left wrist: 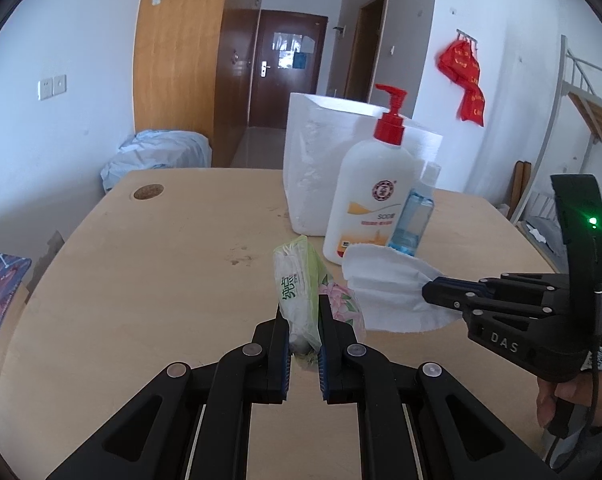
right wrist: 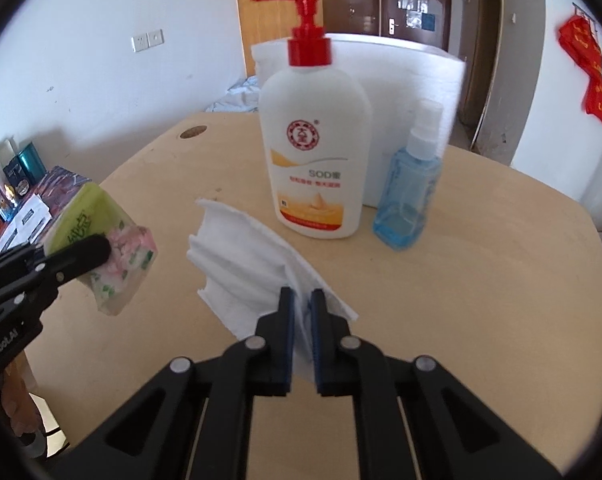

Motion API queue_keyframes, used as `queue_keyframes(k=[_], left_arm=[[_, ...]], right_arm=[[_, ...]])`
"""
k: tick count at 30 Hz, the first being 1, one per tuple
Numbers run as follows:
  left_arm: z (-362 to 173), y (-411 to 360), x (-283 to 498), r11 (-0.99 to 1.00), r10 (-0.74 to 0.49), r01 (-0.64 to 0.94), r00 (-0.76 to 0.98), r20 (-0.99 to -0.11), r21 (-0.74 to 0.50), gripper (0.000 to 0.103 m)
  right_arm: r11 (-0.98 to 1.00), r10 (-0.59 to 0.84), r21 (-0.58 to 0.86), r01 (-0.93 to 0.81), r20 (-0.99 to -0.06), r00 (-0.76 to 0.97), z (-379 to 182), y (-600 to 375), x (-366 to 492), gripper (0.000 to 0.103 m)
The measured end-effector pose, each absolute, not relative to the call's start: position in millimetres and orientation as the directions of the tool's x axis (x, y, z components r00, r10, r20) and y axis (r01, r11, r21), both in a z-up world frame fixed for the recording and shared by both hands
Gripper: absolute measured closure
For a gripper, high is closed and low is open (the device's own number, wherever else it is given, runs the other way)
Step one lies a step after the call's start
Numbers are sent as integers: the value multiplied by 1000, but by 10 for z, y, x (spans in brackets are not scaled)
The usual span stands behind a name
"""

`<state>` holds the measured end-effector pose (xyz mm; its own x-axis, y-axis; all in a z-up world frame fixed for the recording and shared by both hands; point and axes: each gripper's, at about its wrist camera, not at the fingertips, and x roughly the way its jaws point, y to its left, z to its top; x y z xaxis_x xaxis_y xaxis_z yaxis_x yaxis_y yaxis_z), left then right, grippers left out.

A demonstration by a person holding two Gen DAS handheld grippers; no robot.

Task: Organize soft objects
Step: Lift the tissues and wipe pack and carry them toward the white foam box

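Left gripper clamping tissue pack, right gripper pinching white cloth (near edge).

**A:** What is your left gripper doing?

**B:** Your left gripper is clamped on a green tissue pack, holding it upright over the wooden table. A floral packet sits just beside it.

**A:** And to the right?

**B:** Your right gripper pinches the edge of a white cloth. Behind the cloth stand a white pump bottle with a red top, a small blue spray bottle, and a tall white paper-towel pack.
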<state>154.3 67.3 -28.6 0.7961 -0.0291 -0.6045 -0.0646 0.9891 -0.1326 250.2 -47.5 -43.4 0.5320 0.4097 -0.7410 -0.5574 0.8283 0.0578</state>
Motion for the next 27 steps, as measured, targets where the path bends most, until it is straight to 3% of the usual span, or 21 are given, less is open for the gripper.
queue_keyframes(k=[27], left_arm=[[-262,166,878,996,-49,-1,828,-559,-89,92]], right_arm=[[915,374,133,-382,-635,675,-358,-1463,1296,93]])
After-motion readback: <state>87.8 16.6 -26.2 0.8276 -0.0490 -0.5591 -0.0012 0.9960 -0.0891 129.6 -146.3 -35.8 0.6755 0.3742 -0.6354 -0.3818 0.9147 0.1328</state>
